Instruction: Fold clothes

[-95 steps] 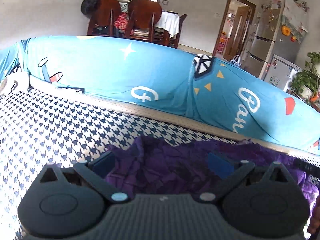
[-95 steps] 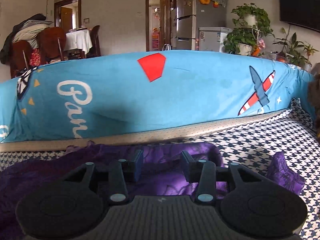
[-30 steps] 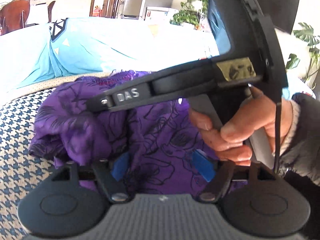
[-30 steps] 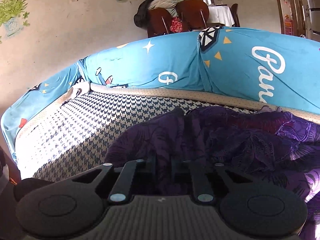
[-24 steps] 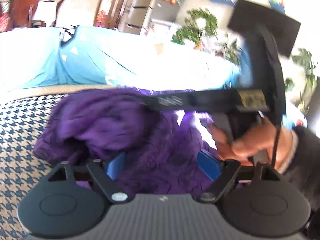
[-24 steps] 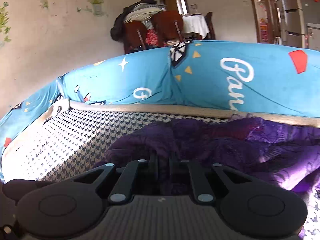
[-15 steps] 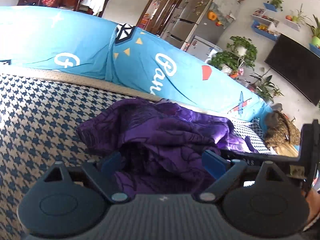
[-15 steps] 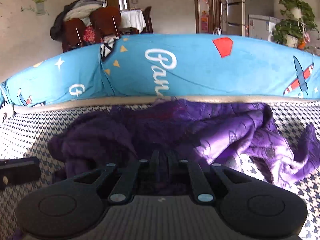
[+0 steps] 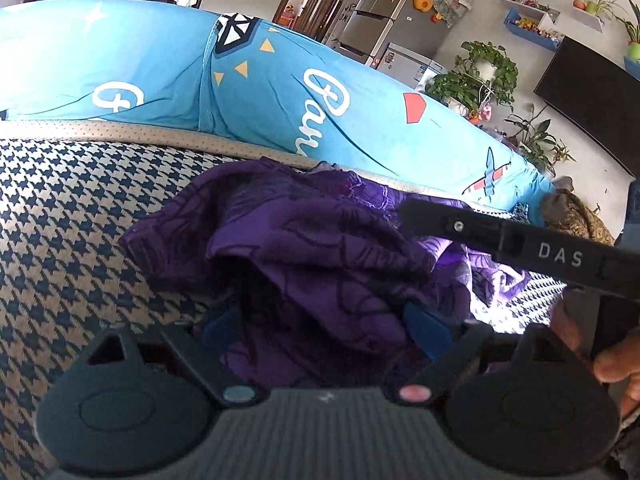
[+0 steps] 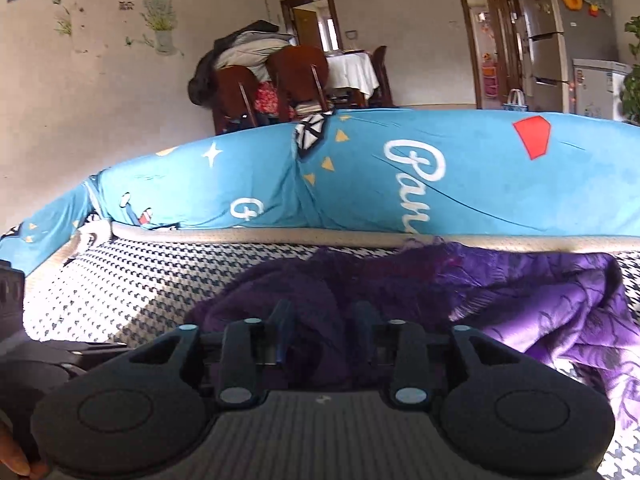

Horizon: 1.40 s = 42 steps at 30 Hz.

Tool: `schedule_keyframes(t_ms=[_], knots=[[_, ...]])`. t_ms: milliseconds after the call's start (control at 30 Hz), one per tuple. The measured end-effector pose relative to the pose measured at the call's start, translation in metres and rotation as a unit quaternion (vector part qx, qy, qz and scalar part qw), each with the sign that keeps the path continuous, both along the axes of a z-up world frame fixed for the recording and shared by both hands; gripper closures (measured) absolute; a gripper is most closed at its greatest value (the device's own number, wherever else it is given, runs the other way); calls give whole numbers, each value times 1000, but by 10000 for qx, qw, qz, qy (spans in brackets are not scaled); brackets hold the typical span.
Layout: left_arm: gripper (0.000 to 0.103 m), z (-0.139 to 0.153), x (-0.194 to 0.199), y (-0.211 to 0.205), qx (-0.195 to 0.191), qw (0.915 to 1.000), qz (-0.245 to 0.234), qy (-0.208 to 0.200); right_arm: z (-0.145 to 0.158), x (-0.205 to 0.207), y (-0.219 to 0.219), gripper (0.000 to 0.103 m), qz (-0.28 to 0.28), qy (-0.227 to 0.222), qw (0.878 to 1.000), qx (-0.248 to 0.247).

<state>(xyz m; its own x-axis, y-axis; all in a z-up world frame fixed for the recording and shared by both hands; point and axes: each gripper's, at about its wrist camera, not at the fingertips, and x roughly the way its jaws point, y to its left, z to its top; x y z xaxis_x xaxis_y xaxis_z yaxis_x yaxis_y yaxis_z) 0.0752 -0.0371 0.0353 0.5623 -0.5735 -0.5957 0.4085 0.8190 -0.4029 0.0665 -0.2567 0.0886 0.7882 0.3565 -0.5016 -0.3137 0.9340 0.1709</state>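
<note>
Left wrist view: the crumpled purple patterned garment [image 9: 320,248] lies on the houndstooth sofa seat [image 9: 60,220], against the blue printed backrest cover [image 9: 260,92] at 12 o'clock. The left hand-held gripper [image 9: 324,328] stands spread wide over it. The right hand-held gripper [image 10: 320,334], pinched a second ago, has just been opening; cloth sits between its parted fingers.

Both tools are matte black plastic with round side housings, a ribbed grey middle and silver screw heads. The left tool [image 9: 324,326] has blue pads; the right tool [image 10: 320,332] shows white "DAS" lettering at 3 o'clock.
</note>
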Motion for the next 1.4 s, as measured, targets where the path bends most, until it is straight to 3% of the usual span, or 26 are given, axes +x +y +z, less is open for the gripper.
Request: schedule_keyframes(t_ms=[133, 333, 667, 733, 800, 933, 1067, 1200, 1400], knots=[[11, -1, -2, 3, 99, 9999, -72, 19, 1, 10, 21, 52, 559, -83, 9984, -62], [11, -2, -7, 10, 257, 9995, -154, 54, -11, 24, 45, 35, 998, 34, 9945, -309], [11, -10, -7, 8, 340, 9990, -185, 218, -40, 37, 69, 35, 1125, 286, 9897, -839], [11, -11, -8, 6, 380, 9989, -192, 214, -44, 37, 72, 54, 1133, 347, 9881, -980], [11, -12, -7, 5, 391, 9988, -186, 234, -48, 38, 71, 84, 1148, 461, 9876, -966], [11, -12, -6, 4, 360, 9989, -176, 242, -48, 32, 68, 93, 1040, 358, 9895, -939], [11, -8, -5, 5, 300, 9994, -108, 165, -30, 21, 53, 94, 627, 54, 9943, -858], [10, -3, -1, 8, 105, 9998, 33, 164, -12, 10, 29, 94, -198, -124, 9960, -859], [10, -2, 1, 1, 151, 9998, 90, 128, -12, -3, -14, 94, -1701, 134, 9769, -1283]])
